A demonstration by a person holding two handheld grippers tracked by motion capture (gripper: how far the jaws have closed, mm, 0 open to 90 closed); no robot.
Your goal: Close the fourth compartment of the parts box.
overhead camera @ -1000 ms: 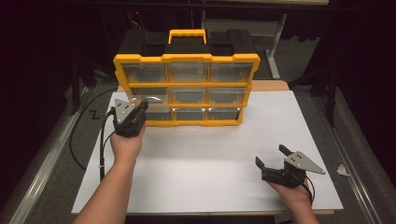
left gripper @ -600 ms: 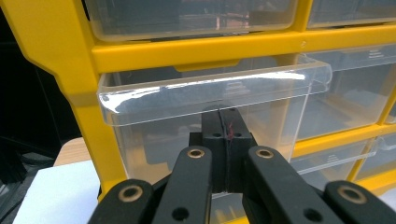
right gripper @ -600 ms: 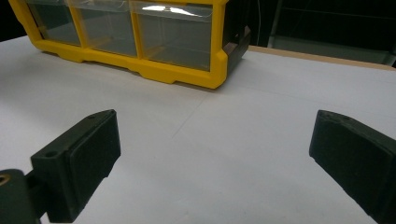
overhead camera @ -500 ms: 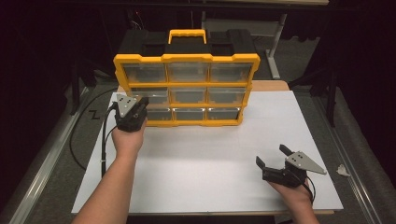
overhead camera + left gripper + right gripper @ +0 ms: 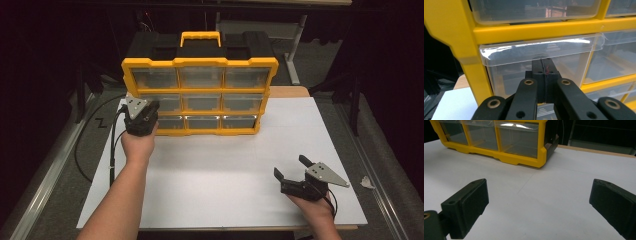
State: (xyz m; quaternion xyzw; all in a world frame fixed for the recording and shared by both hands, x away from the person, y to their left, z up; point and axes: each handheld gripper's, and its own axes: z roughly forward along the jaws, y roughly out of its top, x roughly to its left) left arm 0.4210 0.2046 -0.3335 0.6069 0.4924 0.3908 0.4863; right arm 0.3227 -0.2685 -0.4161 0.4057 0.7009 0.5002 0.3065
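With its jaws together, the left gripper [image 5: 543,65] sits under the clear drawer's lip [image 5: 541,48] and could slip off when pulling.

Yellow drawer cabinet [image 5: 200,95] closes off the table's 12 o'clock side; its clear drawer fronts and yellow frame form one upright wall. The left gripper [image 5: 141,119], jaws closed, stands hard against the middle-left drawer [image 5: 536,62], under its projecting lip, with the frame's corner post at its 9 o'clock. From 3 to 9 o'clock the white table sheet [image 5: 225,170] lies bare around the right gripper [image 5: 292,175], whose jaws stand wide apart over it.
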